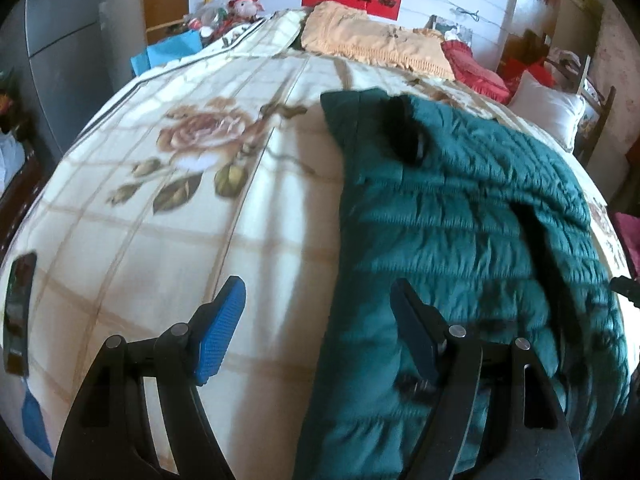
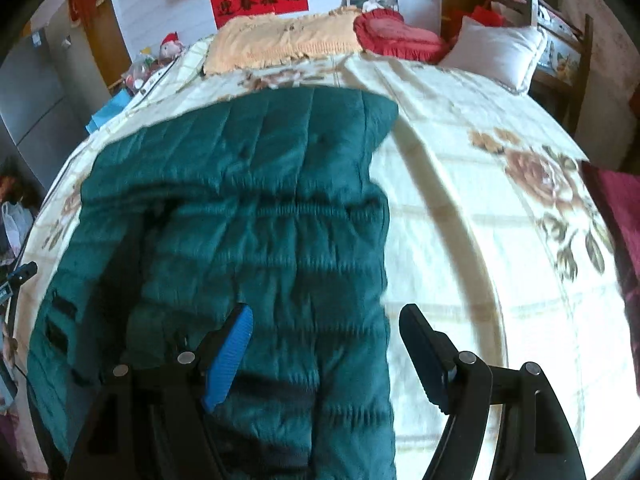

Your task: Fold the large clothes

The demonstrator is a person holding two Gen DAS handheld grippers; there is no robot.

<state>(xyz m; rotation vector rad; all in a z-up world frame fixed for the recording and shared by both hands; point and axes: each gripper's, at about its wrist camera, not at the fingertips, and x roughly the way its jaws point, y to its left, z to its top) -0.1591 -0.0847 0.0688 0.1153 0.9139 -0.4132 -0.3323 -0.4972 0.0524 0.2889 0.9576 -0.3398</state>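
Observation:
A large dark green quilted jacket [image 1: 460, 220] lies spread on the bed, with a black fur patch near its far end. It also shows in the right wrist view [image 2: 260, 220]. My left gripper [image 1: 316, 320] is open and empty, hovering over the jacket's left edge, one finger over the bedspread and one over the jacket. My right gripper [image 2: 326, 344] is open and empty over the jacket's right edge, its left finger above the jacket and its right finger above the bedspread.
The bed has a cream bedspread [image 1: 180, 208] with rose prints. At the head lie an orange blanket [image 2: 280, 44], a red cushion [image 2: 396, 36] and a white pillow [image 2: 496, 52]. A dark phone-like object [image 1: 18, 312] lies at the left edge. Grey cabinet [image 1: 60, 40] stands left.

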